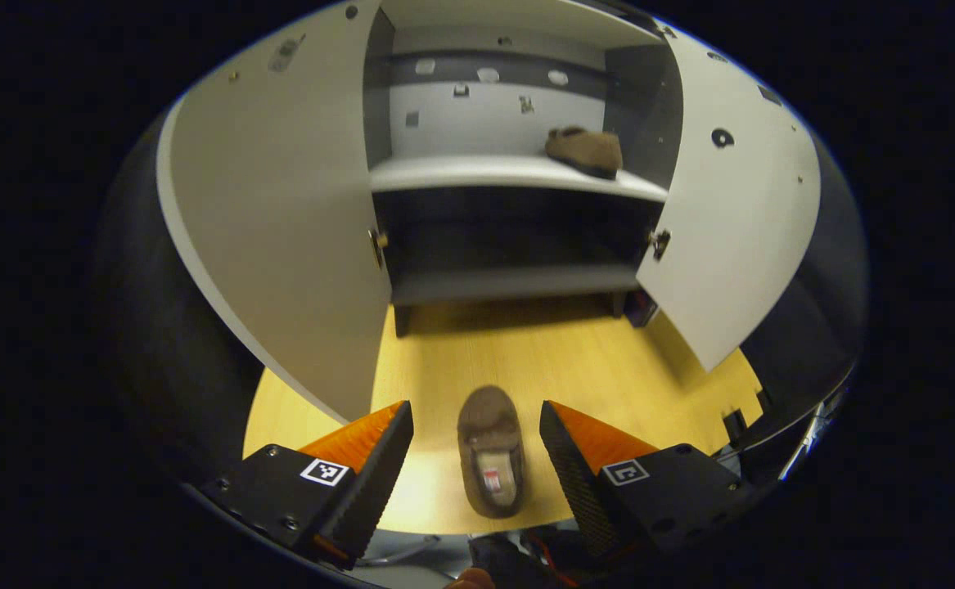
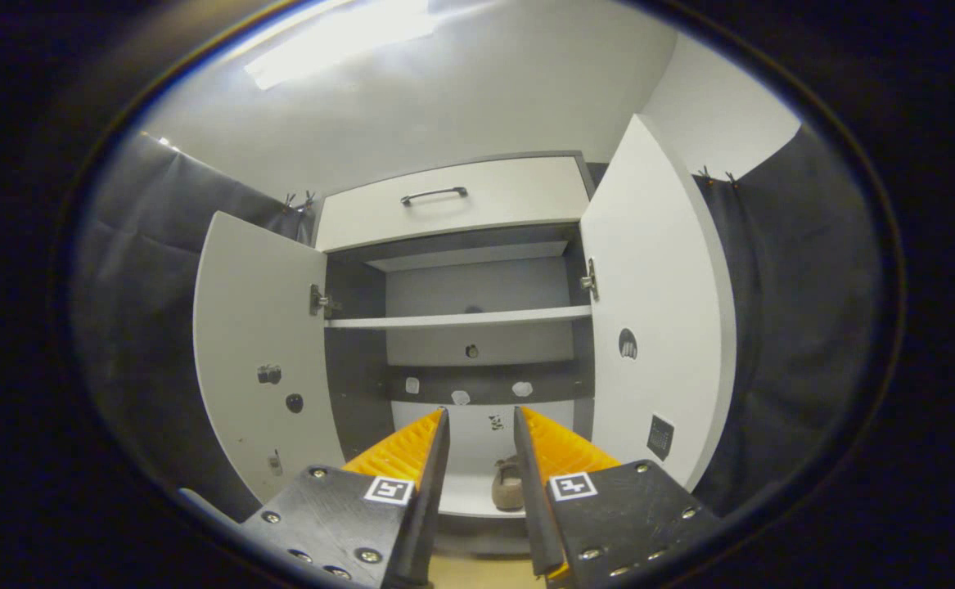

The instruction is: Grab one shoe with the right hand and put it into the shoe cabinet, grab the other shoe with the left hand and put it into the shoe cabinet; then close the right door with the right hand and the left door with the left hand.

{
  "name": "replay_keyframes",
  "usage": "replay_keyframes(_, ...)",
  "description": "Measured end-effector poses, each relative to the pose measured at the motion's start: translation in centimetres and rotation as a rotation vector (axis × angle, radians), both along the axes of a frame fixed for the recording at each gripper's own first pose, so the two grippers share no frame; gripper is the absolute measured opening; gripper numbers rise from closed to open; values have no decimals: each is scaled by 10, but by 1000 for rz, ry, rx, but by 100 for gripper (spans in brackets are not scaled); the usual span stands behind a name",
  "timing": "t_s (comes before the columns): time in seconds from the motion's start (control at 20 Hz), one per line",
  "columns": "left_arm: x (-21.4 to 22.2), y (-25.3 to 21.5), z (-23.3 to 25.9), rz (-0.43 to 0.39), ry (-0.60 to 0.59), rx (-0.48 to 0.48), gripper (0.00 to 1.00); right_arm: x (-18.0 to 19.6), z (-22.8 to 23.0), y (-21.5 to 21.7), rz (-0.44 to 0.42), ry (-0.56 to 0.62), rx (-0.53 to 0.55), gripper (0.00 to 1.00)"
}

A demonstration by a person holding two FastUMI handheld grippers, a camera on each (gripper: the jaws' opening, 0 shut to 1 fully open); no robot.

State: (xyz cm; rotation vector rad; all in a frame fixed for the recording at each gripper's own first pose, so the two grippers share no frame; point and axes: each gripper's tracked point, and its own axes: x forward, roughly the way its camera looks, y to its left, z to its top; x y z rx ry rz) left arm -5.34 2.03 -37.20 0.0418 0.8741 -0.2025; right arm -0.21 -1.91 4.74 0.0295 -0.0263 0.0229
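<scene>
A brown shoe (image 1: 489,450) lies on the wooden floor (image 1: 526,352), toe toward the shoe cabinet (image 1: 510,282). My left gripper (image 1: 475,409) is open, one finger on either side of this shoe and neither one touching it. The other brown shoe (image 1: 585,151) rests on the right part of the white shelf (image 1: 461,173) inside the cabinet. In the right gripper view, that shoe (image 2: 508,487) appears farther off on the shelf, seen through the gap of my right gripper (image 2: 479,417). This gripper is open and holds nothing.
Both cabinet doors stand wide open: the left door (image 1: 281,204) and the right door (image 1: 731,213) flank the opening. A drawer with a dark handle (image 2: 436,195) sits above the shelves. Black cloth hangs on both sides.
</scene>
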Motion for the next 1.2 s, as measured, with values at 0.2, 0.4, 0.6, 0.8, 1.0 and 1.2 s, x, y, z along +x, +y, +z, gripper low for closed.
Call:
replay_keyframes(0.2,-6,8,-8,-3,164,9,97,-8,-5,-4,-20,-1,-47,43)
replay_keyframes(0.4,-6,7,-14,-15,270,53,100,-13,-7,-11,-48,0,-79,46)
replay_keyframes(0.6,-16,17,-37,1,374,36,91,-14,-11,-25,-91,14,-82,43)
replay_keyframes(0.8,-18,21,-58,20,438,11,83,-17,-12,-30,-120,19,-91,46)
replay_keyframes(1.0,-20,13,-72,30,469,-23,64,-18,-14,-25,-121,13,-102,43)
replay_keyframes(1.2,-21,8,-74,4,515,-51,53,-18,-13,-23,-121,3,-103,43)
